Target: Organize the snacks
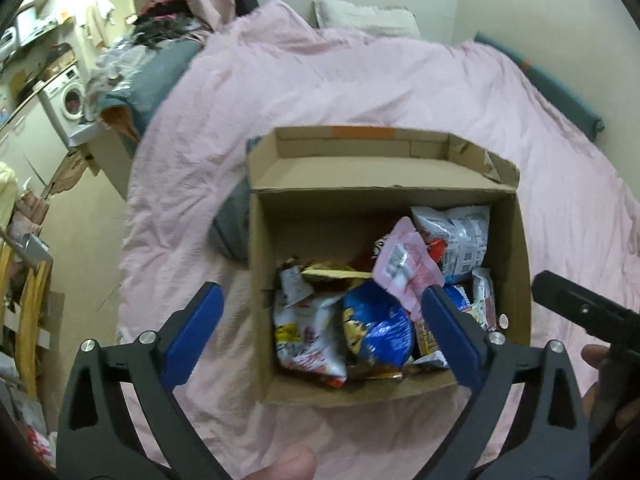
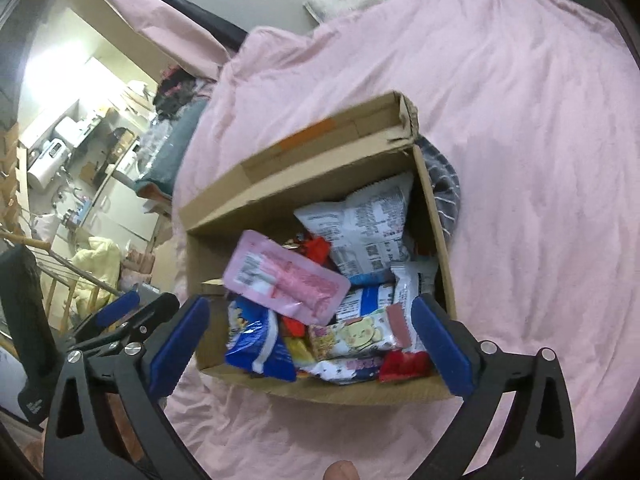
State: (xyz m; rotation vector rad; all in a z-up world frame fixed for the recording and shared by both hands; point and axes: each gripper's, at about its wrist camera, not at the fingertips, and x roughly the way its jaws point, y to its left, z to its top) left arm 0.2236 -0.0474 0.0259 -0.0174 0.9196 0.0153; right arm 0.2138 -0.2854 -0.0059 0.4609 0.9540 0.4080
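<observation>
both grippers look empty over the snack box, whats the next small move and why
Probably lower the right gripper onto the pink packet. It lies loose on top of the other snacks in the cardboard box, so it is the easiest to lift. Both the right and the left gripper stand open and empty.

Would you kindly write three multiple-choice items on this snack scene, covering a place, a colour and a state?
1. Where does the brown cardboard box rest?
A. on a pink bedspread
B. on a wooden table
C. on a tiled floor

2. What colour is the flat plastic pouch lying on top of the snacks?
A. green
B. pink
C. black

3. How does the right gripper stand?
A. shut on a packet
B. shut and empty
C. open and empty

Key: 1 A, the pink bedspread surrounds the box; 2 B, it is plainly pink; 3 C, the fingers stand wide, nothing gripped.
</observation>
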